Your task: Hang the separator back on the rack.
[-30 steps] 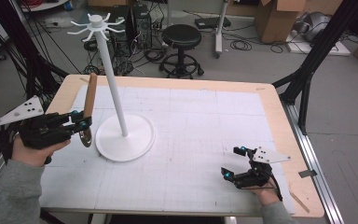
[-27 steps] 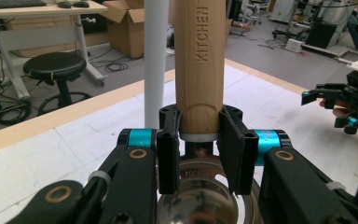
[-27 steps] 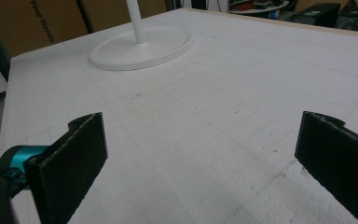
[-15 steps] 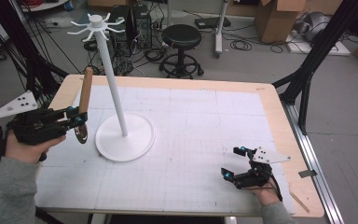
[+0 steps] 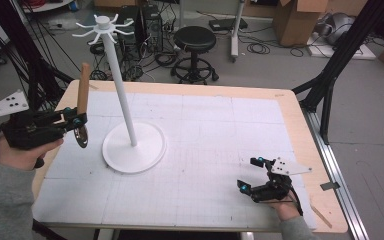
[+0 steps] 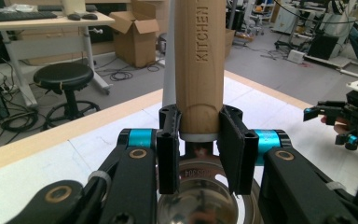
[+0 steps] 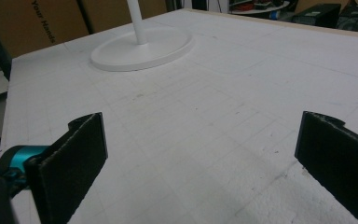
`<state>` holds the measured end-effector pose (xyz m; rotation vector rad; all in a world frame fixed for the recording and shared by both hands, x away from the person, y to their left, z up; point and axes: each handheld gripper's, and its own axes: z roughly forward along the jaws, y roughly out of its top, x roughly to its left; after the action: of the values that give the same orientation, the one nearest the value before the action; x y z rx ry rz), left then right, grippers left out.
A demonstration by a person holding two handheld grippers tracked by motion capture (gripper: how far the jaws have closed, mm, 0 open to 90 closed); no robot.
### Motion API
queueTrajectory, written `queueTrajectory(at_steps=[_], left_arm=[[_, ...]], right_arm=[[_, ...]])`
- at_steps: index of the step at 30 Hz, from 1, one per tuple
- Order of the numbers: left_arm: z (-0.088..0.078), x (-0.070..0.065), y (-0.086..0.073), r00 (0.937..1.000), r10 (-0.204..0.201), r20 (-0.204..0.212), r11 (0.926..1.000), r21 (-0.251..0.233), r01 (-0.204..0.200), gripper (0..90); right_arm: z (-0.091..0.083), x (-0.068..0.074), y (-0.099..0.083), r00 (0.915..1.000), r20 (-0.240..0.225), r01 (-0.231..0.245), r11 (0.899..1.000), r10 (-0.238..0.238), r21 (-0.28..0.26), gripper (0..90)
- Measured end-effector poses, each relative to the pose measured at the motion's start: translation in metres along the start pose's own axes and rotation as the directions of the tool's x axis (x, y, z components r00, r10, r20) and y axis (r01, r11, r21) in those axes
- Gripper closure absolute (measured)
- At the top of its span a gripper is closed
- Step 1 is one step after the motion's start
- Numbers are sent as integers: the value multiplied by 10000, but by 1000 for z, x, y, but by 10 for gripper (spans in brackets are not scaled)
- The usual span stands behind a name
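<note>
The pizza cutter (image 5: 82, 107) is off the table, at the left edge beside the white stand (image 5: 130, 145); its wooden handle (image 6: 199, 60) points upward with a slight tilt and its steel wheel (image 5: 81, 136) hangs below. Your left gripper (image 5: 74, 120) is clamped on it: in the left gripper view both black pads (image 6: 169, 149) press the lower end of the handle, just above the metal collar, with the wheel directly beneath the jaws. The cutter is near the stand's pole but apart from it. The stand's round base (image 7: 142, 49) rests on the white table cover (image 5: 220, 150), and its hooks at the top (image 5: 101, 25) carry nothing. Your right gripper (image 5: 255, 175) sits low over the table's near right corner, well apart from the stand, jaws spread wide and holding nothing, as the right gripper view confirms.
</note>
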<state>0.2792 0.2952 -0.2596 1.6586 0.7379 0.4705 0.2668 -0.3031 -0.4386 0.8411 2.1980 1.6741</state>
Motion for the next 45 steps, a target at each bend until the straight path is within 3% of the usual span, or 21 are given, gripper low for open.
queueTrajectory(at_steps=[28, 45], left_arm=[[-8, 5, 30, 9995, 304, -90, 9985, -448, -308, 695], [-19, 5, 48, 9976, 568, -389, 9965, -584, -590, 696]], right_arm=[[2, 2, 1, 10000, -86, 42, 10000, -43, -50, 13], [1, 2, 1, 9999, -106, 58, 10000, -59, -75, 14]])
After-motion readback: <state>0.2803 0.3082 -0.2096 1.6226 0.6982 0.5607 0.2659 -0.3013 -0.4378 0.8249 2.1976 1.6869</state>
